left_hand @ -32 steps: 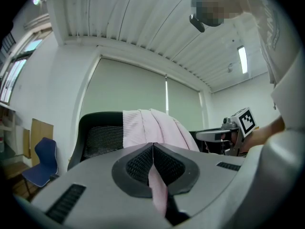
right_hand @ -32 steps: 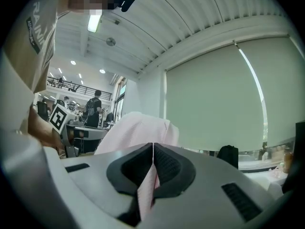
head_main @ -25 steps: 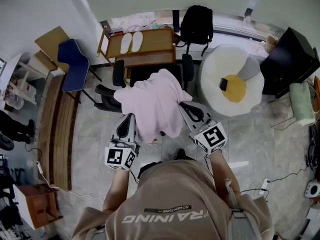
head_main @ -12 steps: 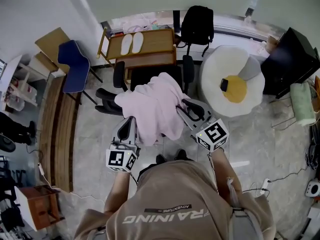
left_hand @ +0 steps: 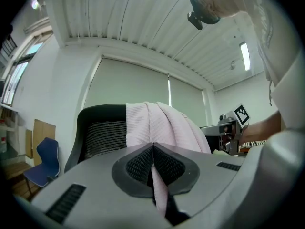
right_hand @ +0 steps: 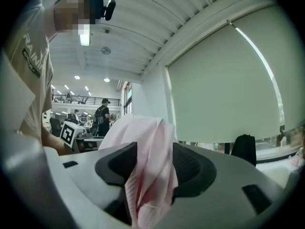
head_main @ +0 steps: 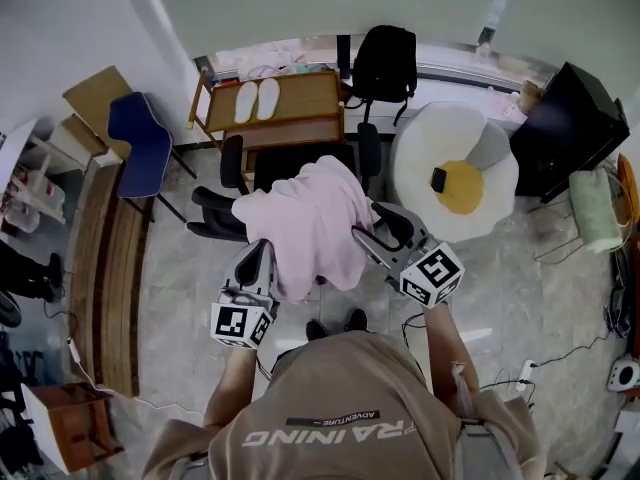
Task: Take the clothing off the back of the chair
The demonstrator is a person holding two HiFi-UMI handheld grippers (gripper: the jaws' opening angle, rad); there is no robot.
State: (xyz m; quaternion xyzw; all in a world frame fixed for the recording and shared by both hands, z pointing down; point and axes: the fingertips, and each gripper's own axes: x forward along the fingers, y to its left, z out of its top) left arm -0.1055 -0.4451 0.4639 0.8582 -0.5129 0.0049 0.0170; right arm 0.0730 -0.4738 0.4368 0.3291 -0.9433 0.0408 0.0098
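Observation:
A pink garment (head_main: 305, 218) hangs over the back of a black office chair (head_main: 215, 208), right in front of the person. My left gripper (head_main: 262, 253) is at its lower left edge; in the left gripper view this gripper (left_hand: 153, 149) is shut, with a fold of the pink garment (left_hand: 157, 125) pinched between its pads and the mesh chair back (left_hand: 102, 135) behind. My right gripper (head_main: 365, 223) is at the garment's right side. Its jaws have just been opening, and in the right gripper view they stand apart, with the pink garment (right_hand: 143, 137) bunched loosely between them.
Behind the chair stands a low wooden table (head_main: 300, 118) with white slippers (head_main: 255, 98) on it, and a black backpack (head_main: 385, 58) on another chair. A round white cushion (head_main: 420, 148) lies at the right, a blue chair (head_main: 140, 133) and a wooden bench (head_main: 110, 258) at the left.
The right gripper's jaws have spread apart around the pink cloth. The left gripper has stayed shut on the garment's left edge.

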